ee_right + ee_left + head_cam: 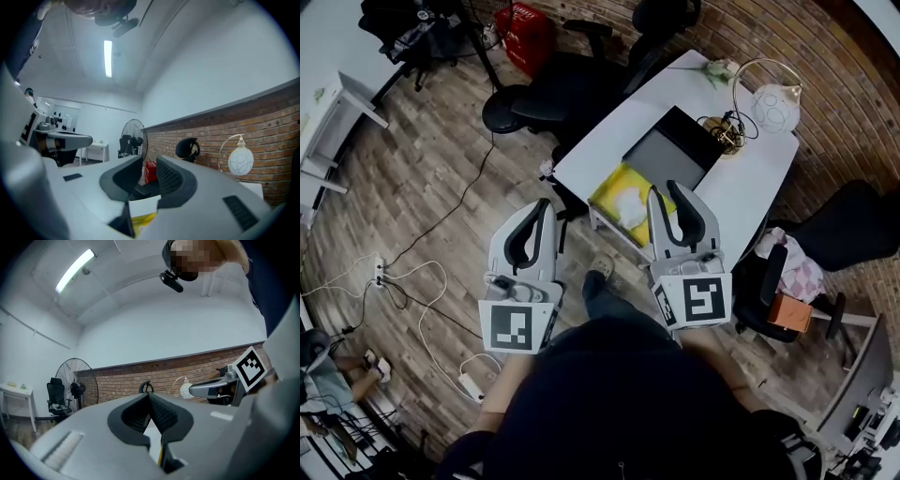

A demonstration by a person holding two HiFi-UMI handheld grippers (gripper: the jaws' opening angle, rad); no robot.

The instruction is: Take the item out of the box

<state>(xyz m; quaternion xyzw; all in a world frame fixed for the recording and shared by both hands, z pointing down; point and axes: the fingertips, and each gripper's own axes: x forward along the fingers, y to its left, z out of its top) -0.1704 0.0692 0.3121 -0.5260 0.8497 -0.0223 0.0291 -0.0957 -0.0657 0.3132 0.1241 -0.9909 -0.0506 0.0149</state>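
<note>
In the head view an open black box (667, 153) with a grey inside lies on the white table (750, 187). A yellow-and-white packet (622, 199) lies at the table's near edge, just in front of the box. My right gripper (671, 190) is held level over that edge beside the packet, jaws open and empty. The right gripper view shows a strip of the yellow packet (143, 218) low between its jaws. My left gripper (544, 202) hangs over the floor left of the table, its tips together with nothing between them.
A lamp with a white globe (776, 108) stands on the table's far end. Black office chairs (553, 94) (853, 225) flank the table. Cables and a power strip (469, 382) lie on the wood floor at left. A red basket (523, 33) sits further back.
</note>
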